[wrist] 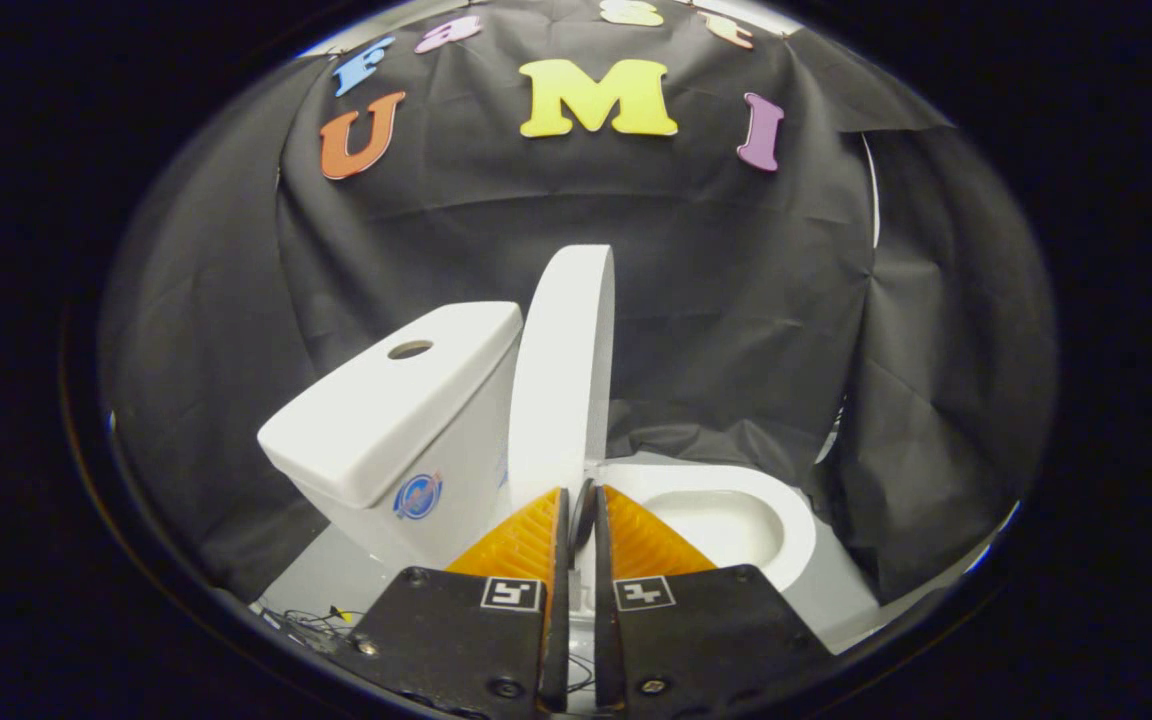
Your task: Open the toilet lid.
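White toilet lid [566, 370] upright against tank [396, 410]; jaws [581, 512] nearly closed, pinching lid's lower edge; bowl [736, 520] exposed.

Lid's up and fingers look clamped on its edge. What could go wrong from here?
1. The lid stands near vertical beside the tank, not clearly leaning on it; if released now it may drop onto the seat.
2. The gripper pinches only the lid's thin edge, so it could slip.
3. Pushing further may knock the lid against the tank.

Upright toilet lid [564, 370] beyond narrow-gapped claw [581, 500]
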